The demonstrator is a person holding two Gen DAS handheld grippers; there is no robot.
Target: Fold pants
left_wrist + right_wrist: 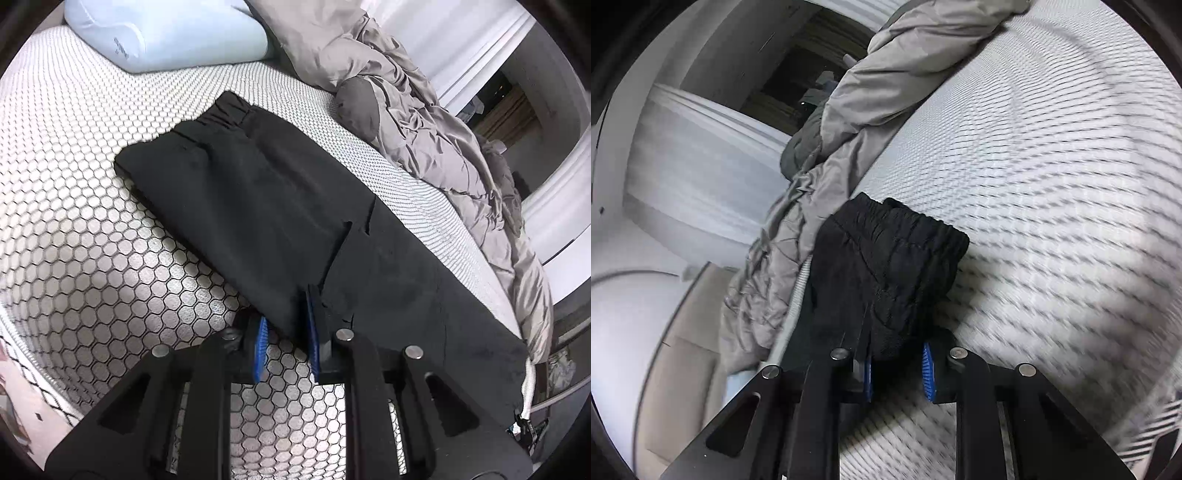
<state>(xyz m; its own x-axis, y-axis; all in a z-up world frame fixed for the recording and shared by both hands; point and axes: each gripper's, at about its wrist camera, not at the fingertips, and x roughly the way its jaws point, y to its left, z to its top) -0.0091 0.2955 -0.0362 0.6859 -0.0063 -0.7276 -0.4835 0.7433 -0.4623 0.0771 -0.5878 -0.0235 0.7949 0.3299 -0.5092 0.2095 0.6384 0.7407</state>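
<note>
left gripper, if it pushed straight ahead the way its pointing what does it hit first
The black pants. The left gripper already has their folded near edge between its blue pads, so going on would likely just shove that fabric along the honeycomb-patterned mattress. Depth beyond is unclear.

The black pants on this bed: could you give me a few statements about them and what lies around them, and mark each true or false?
1. The black pants lie on a mattress with a honeycomb pattern. True.
2. A red pillow sits near the waistband. False: the pillow is pale blue.
3. A crumpled grey duvet lies along the far side of the pants. True.
4. The pants have a belt and buckle. False: the waistband is gathered elastic.
</note>
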